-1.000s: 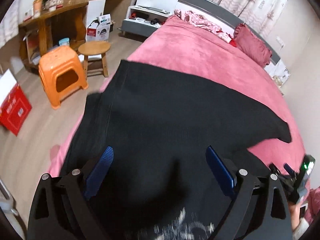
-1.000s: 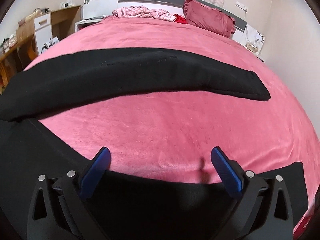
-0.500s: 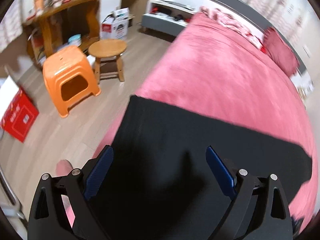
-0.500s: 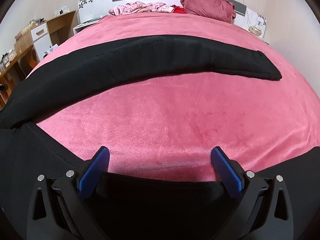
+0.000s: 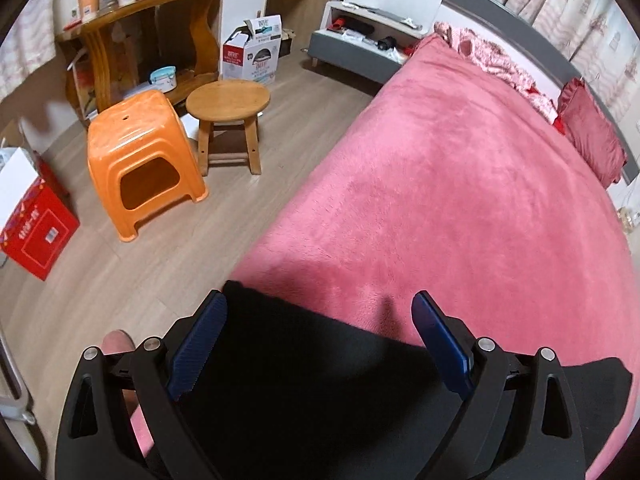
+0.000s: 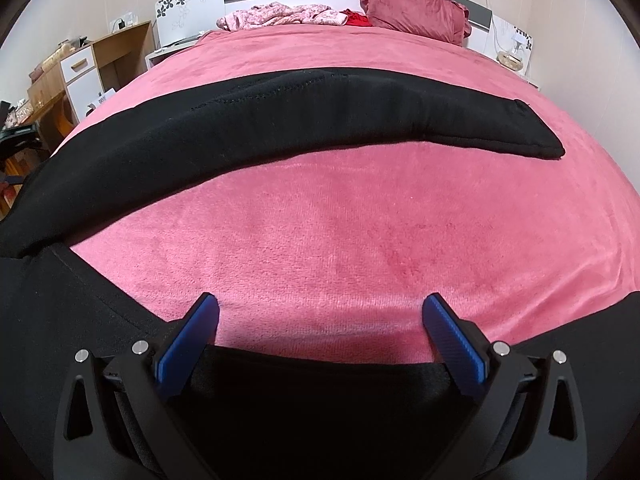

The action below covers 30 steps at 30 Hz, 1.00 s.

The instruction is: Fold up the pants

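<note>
Black pants (image 6: 280, 120) lie spread on a pink bed (image 6: 340, 240), legs apart in a V. In the right wrist view the far leg runs across the bed and the near leg (image 6: 312, 408) lies under my right gripper (image 6: 320, 320), which is open with its blue pads over that leg's far edge. In the left wrist view the pants (image 5: 312, 380) fill the bottom, near the bed's left edge. My left gripper (image 5: 320, 328) is open over the pants' far edge, holding nothing.
Left of the bed on the wood floor stand an orange plastic stool (image 5: 140, 160), a round wooden stool (image 5: 228, 100), a red box (image 5: 36, 232) and a wooden desk (image 5: 140, 32). A red pillow (image 6: 412, 12) and pink clothes (image 6: 280, 16) lie at the headboard.
My left gripper has pulled back toward the near left corner of the pants, so much more pink bed shows ahead. My right gripper has edged slightly closer to the near leg's edge.
</note>
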Available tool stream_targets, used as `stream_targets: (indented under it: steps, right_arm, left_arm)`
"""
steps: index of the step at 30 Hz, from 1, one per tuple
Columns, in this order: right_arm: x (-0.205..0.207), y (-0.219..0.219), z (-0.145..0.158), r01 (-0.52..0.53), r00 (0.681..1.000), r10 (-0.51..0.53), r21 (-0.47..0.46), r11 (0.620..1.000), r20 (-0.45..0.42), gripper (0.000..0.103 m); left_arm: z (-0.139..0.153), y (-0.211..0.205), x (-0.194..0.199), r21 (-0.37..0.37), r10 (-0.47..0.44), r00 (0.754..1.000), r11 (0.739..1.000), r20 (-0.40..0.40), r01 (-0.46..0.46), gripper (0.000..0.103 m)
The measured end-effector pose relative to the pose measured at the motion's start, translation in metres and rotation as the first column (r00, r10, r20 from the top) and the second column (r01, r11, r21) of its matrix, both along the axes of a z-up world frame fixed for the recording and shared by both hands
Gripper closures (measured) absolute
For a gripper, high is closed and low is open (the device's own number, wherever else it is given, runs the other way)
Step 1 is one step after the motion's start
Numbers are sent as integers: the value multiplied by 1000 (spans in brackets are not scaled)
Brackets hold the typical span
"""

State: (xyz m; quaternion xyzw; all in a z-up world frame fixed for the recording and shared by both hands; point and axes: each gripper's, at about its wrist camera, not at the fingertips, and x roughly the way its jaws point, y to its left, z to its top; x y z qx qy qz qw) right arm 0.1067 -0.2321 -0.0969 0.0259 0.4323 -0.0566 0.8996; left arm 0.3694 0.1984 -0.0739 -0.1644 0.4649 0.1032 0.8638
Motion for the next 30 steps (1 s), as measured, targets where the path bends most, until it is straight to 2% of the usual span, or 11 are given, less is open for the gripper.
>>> stream_targets:
  steps: [7,11,13,15,18,19,21,23,25,30]
  right_arm:
    - [0,0,0,1,1000,-1,-1,1000,0,2]
    - [0,0,0,2,1000,-2,-1,1000,-1,2]
    - [0,0,0,2,1000,-2,-1,1000,0,2]
    - [0,1,0,2,1000,-2,-2,1000,0,2]
    - [0,0,0,3,1000,-3,-2,1000,1,2]
    - [0,1,0,3,1000,-3,-2,1000,1,2]
    - [1,0,0,4,1000,-4,-2,1000,3,2]
    - [0,0,0,6,1000,-6,1,1000,6,2]
    - [1,-1,0,6,1000,-6,5,1000,8,2]
    - [1,-2,-1,7,1000,-7,9,1000,9,2]
  left_arm:
    - [-14,-18,5,114,-20,1000,993,-12,22,10]
    - [-18,-20,5,146,-29,999,989,-14,30,12]
    - [-17,-22,4,161,-30,1000,987,-9,31,20]
    - [-15,-23,2,175,-28,1000,984,-3,28,34]
    - [-12,-26,-2,194,-37,999,980,1,37,48]
    - [-11,-27,-3,202,-52,999,978,1,51,56]
    - [-10,-34,-8,243,-77,997,967,2,74,73]
    - [-8,-45,-14,289,-122,993,950,-7,119,84]
    - [-3,-49,-20,290,-139,990,948,10,131,89]
    - [29,-45,-52,213,-168,975,968,145,135,89]
